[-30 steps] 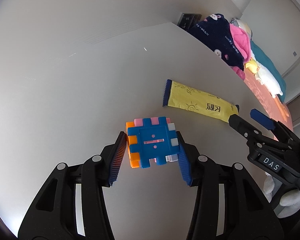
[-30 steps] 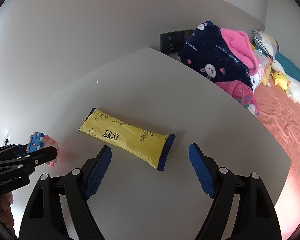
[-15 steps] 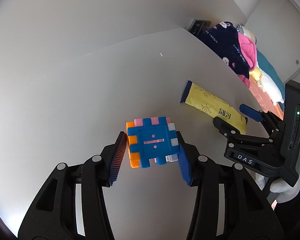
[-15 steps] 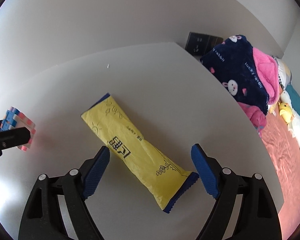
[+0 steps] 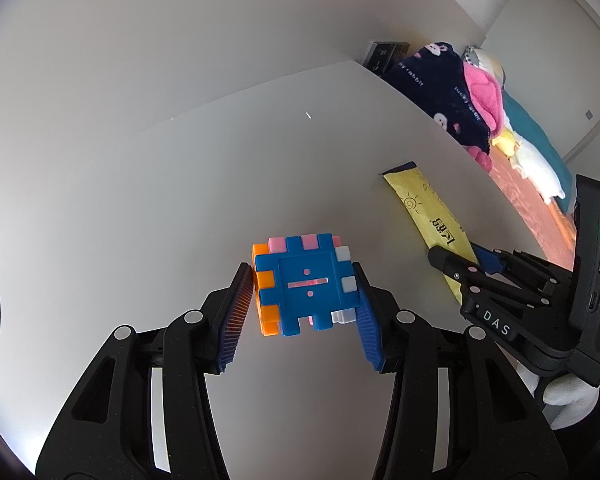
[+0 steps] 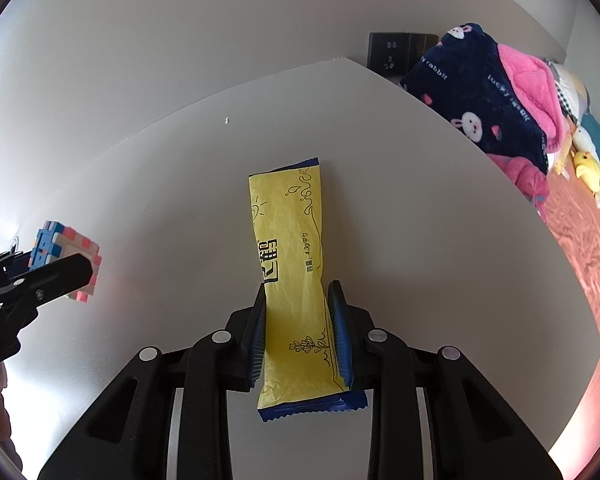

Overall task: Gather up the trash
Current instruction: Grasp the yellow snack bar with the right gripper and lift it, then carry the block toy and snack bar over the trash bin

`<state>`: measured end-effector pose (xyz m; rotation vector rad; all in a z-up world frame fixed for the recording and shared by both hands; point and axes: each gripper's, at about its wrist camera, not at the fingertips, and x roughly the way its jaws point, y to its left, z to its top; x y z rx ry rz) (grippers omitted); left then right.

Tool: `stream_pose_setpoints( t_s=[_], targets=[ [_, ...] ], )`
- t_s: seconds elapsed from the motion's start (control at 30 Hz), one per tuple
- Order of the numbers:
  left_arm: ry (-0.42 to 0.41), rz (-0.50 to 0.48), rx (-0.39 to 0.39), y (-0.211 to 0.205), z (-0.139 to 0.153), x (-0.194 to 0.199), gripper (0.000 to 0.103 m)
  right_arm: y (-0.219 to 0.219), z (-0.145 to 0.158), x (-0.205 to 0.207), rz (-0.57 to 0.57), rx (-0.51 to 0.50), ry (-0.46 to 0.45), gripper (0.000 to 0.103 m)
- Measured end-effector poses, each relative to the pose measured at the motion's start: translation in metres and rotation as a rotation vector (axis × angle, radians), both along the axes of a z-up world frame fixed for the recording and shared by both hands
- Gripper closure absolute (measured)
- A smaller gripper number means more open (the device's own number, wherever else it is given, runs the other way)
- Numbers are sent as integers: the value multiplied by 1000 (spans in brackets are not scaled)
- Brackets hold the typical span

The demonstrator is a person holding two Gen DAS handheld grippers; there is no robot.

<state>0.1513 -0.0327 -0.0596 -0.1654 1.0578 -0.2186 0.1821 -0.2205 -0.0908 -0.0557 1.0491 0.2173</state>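
One yellow sachet on white worktop, print "4.3g"; right tongs pinching its near half. One block cube clamped in left tongs. "DAS" on right unit. Blanket: "lucky rabbit".

I'm in a bedroom at home: beside my white tabletop lies a bed with a salmon cover, a rabbit-print fleece blanket, a yellow duck plush, and a wall socket.
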Motion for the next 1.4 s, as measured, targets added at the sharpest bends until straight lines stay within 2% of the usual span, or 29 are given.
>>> stream_pose_setpoints(
  t_s=[0.3, 0.8, 1.4],
  targets=[
    [-32, -64, -6, -19, 19, -15, 55, -12, 28, -36, -34, 19, -39, 73],
    [-92, -219, -6, -60, 53, -62, 55, -36, 73, -114, -96, 53, -109, 73],
    [-121, -373, -1, -119, 70, -100, 55, -76, 102, -187, -196, 79, -168, 73]
  ],
)
